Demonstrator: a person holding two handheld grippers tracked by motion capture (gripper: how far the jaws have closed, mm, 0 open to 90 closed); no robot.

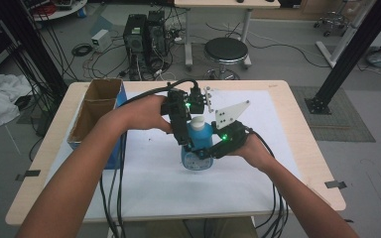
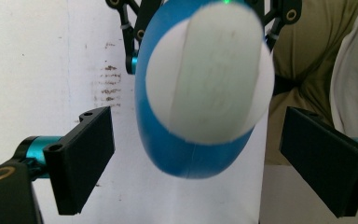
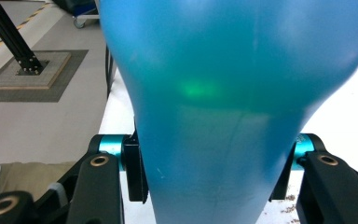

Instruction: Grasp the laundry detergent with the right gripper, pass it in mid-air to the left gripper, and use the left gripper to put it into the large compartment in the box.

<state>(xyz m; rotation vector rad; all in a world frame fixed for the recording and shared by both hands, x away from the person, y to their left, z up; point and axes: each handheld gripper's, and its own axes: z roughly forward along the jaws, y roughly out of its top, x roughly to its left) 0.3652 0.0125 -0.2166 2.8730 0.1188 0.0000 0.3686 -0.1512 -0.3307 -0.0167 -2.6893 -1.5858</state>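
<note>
1. Blue bottle (image 1: 198, 144) stands upright on the white sheet (image 1: 278, 163) over the tabletop (image 1: 54, 163), its long axis vertical.
2. Right tongs (image 3: 205, 172) pinch its body from the side.
3. Left tongs (image 2: 196, 163) hang spread directly above its white cap (image 2: 209, 74), jaws either side, not touching.

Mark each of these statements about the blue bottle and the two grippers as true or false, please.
1. The right gripper is shut on the blue bottle. True.
2. The left gripper squeezes the bottle's white cap. False: its jaws stand open, apart from the cap on both sides.
3. The bottle lies inside the cardboard box. False: it is over the white sheet, beside the box.
4. The cardboard box stands at the table's left side in the high view. True.
5. A black round stool stands on the floor beyond the table. True.
</note>
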